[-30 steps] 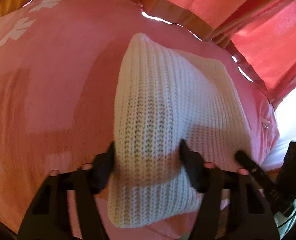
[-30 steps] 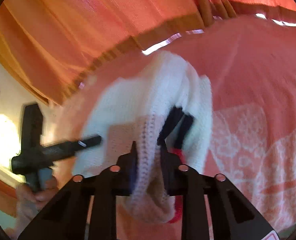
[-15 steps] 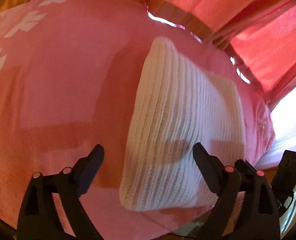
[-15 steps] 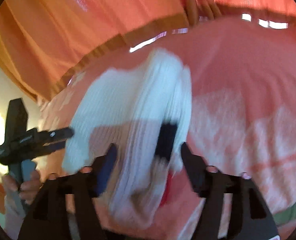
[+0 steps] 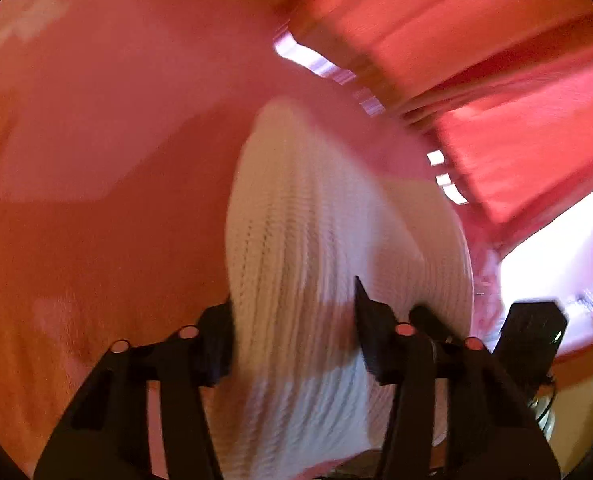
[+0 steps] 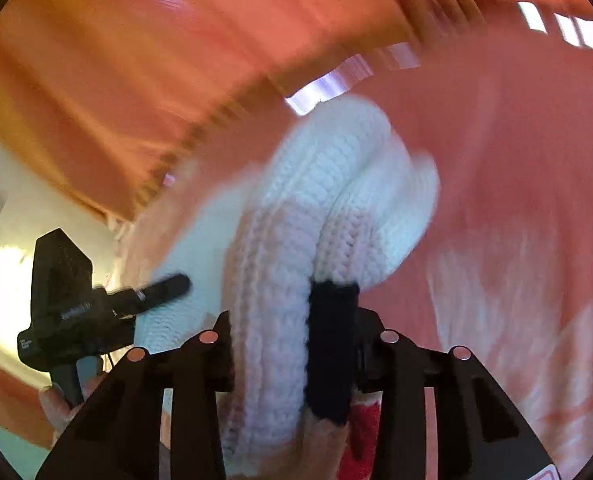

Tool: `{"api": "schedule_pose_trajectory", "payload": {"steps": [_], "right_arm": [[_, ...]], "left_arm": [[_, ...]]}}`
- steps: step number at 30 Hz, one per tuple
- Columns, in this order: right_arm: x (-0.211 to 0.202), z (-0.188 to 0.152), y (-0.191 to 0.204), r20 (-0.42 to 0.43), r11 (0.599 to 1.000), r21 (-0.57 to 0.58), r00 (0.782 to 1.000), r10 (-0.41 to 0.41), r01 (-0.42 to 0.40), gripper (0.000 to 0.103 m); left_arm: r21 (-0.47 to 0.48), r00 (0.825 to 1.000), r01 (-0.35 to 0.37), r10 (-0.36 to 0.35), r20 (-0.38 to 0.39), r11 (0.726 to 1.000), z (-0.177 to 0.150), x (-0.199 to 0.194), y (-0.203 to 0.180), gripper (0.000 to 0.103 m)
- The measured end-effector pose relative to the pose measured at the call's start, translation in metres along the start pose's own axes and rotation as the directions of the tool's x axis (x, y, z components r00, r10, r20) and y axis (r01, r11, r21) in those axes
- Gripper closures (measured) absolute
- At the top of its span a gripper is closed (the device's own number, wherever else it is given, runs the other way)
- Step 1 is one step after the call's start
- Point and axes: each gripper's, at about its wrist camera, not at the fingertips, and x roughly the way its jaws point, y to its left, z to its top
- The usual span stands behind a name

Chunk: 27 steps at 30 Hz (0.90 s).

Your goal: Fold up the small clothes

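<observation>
A pink bedspread [image 5: 96, 140] covers the bed, with red curtains [image 5: 516, 80] behind. The white knitted garment [image 5: 316, 240] lies bunched on it (blurred). The left claw [image 5: 292, 320] is clamped on its near edge, the right claw [image 6: 292, 344] clamped on a thick fold.

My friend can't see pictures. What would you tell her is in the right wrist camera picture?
A white knitted garment lies folded on a pink bedspread, and the right gripper has its two black fingers on either side of the thick fold. At the left, the other black gripper reaches toward the knit; orange curtains hang behind, blurred.
</observation>
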Motion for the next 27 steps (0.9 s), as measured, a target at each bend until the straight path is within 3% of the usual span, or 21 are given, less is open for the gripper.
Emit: {"api": "schedule_pose_trajectory", "payload": {"steps": [2, 4, 6, 7, 9, 11, 12, 13, 15, 17, 18, 19, 21, 23, 25, 27], "right_arm": [[-0.021, 0.019, 0.021, 0.047, 0.996, -0.090, 0.999, 0.019, -0.015, 0.065], [-0.021, 0.033, 0.018, 0.026, 0.993, -0.116, 0.999, 0.018, -0.015, 0.057], [0.008, 0.038, -0.003, -0.051, 0.986, -0.142, 0.995, -0.091, 0.083, 0.048], [0.023, 0.035, -0.019, -0.090, 0.976, -0.145, 0.981, -0.175, 0.161, 0.048], [0.046, 0.025, -0.052, -0.154, 0.942, -0.084, 0.930, -0.334, 0.324, 0.048], [0.036, 0.026, -0.054, -0.119, 0.964, 0.009, 0.958, -0.263, 0.265, 0.048], [0.026, 0.027, -0.046, -0.078, 0.970, 0.003, 0.967, -0.243, 0.244, 0.045], [0.020, 0.027, -0.039, -0.047, 0.970, -0.025, 0.969, -0.242, 0.242, 0.042], [0.017, 0.021, -0.026, -0.035, 0.966, -0.086, 0.968, -0.248, 0.244, 0.042], [0.027, 0.019, -0.021, -0.062, 0.971, -0.113, 0.974, -0.218, 0.210, 0.049], [0.036, 0.019, -0.021, -0.082, 0.971, -0.125, 0.973, -0.216, 0.205, 0.059], [0.047, 0.023, -0.021, -0.104, 0.969, -0.135, 0.970, -0.220, 0.205, 0.085], [0.056, 0.033, -0.014, -0.112, 0.958, -0.197, 0.966, -0.233, 0.209, 0.089], [0.041, 0.043, 0.009, -0.036, 0.936, -0.282, 0.973, -0.228, 0.209, 0.090], [0.013, 0.059, 0.039, 0.076, 0.914, -0.365, 0.984, -0.160, 0.177, 0.090], [0.016, 0.064, 0.035, 0.086, 0.911, -0.366, 0.982, -0.169, 0.188, 0.087]], "left_arm": [[0.066, 0.996, 0.018, -0.024, 0.091, 0.998, -0.002, -0.026, -0.019, 0.054], [0.067, 0.991, 0.000, -0.009, 0.131, 0.998, 0.001, -0.033, -0.021, 0.046], [0.068, 0.985, -0.110, 0.100, 0.138, 0.992, 0.005, -0.018, -0.014, 0.043], [0.067, 0.977, -0.182, 0.173, 0.121, 0.981, 0.008, -0.005, -0.011, 0.044], [0.044, 0.962, -0.270, 0.268, 0.054, 0.962, 0.011, 0.023, 0.000, 0.042], [0.015, 0.971, -0.235, 0.234, 0.043, 0.972, 0.009, 0.024, 0.007, 0.040], [0.014, 0.970, -0.238, 0.237, 0.055, 0.971, 0.009, 0.021, 0.004, 0.034], [0.021, 0.971, -0.233, 0.231, 0.068, 0.972, 0.009, 0.018, 0.000, 0.024], [0.020, 0.969, -0.232, 0.229, 0.090, 0.973, 0.006, 0.012, -0.006, 0.017], [0.033, 0.965, -0.246, 0.241, 0.100, 0.969, 0.004, 0.011, -0.011, 0.017], [0.030, 0.962, -0.255, 0.251, 0.104, 0.966, 0.002, 0.009, -0.010, 0.017], [0.027, 0.963, -0.251, 0.247, 0.105, 0.968, 0.003, 0.011, -0.010, 0.017], [0.012, 0.966, -0.241, 0.238, 0.105, 0.971, 0.007, 0.015, -0.014, 0.017], [-0.002, 0.967, -0.224, 0.223, 0.121, 0.975, 0.013, 0.014, -0.015, 0.017], [-0.011, 0.965, -0.227, 0.227, 0.132, 0.974, 0.015, 0.010, -0.011, 0.017], [-0.009, 0.961, -0.246, 0.245, 0.128, 0.969, 0.016, 0.012, -0.008, 0.017]]}}
